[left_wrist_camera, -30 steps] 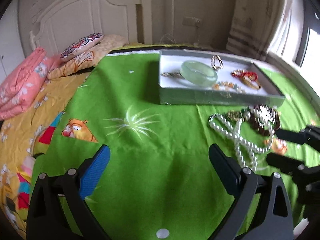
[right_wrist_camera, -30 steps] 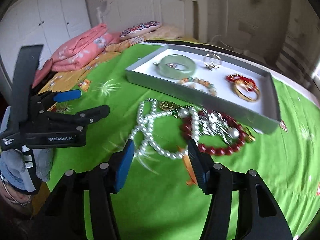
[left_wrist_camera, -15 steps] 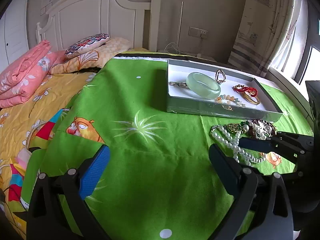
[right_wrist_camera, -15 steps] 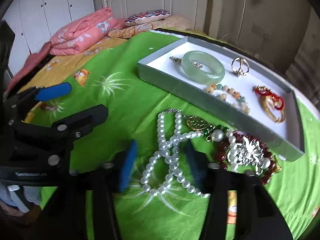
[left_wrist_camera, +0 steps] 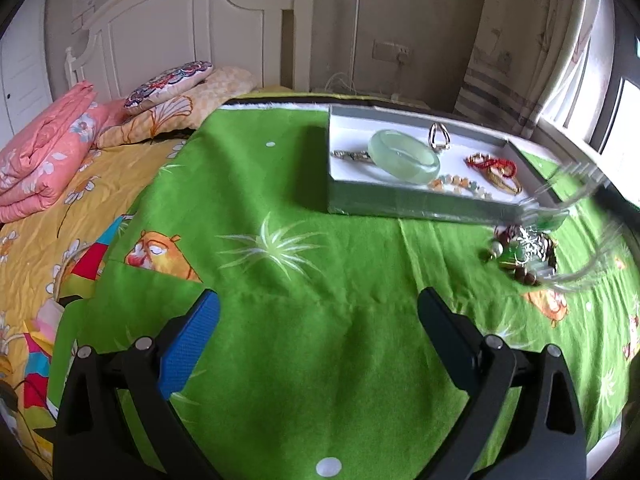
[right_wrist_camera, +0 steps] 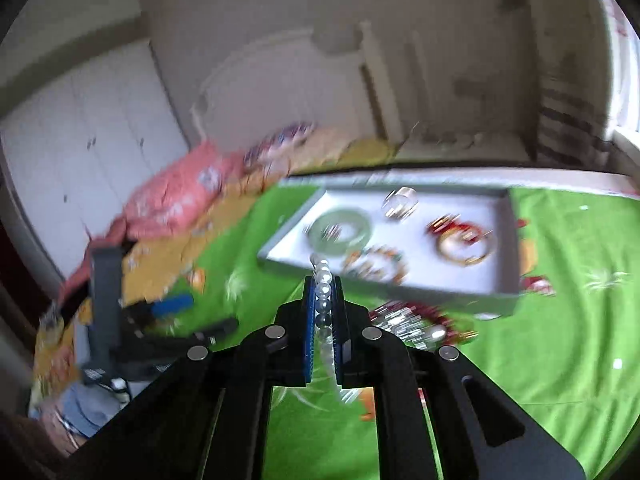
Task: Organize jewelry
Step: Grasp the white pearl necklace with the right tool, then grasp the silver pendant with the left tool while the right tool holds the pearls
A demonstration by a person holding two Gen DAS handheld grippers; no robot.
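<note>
My right gripper (right_wrist_camera: pixel 323 308) has clamped onto the pearl necklace (right_wrist_camera: pixel 322 280) and lifted it off the green blanket (left_wrist_camera: pixel 304 320) — a second ago the strand lay in the heap beside the tray (left_wrist_camera: pixel 416 204). Now it swings as a blur at the tray's near right corner in the left view. The red bead bracelet (left_wrist_camera: pixel 524 252) and brooch pile stay on the blanket. My left gripper (left_wrist_camera: pixel 316 344) hangs wide apart, holding nothing — next I judge the pearls go into the tray

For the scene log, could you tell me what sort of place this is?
A bedroom, most likely: a white headboard, pillows with a folded pink quilt, and a bed under a green blanket.
</note>
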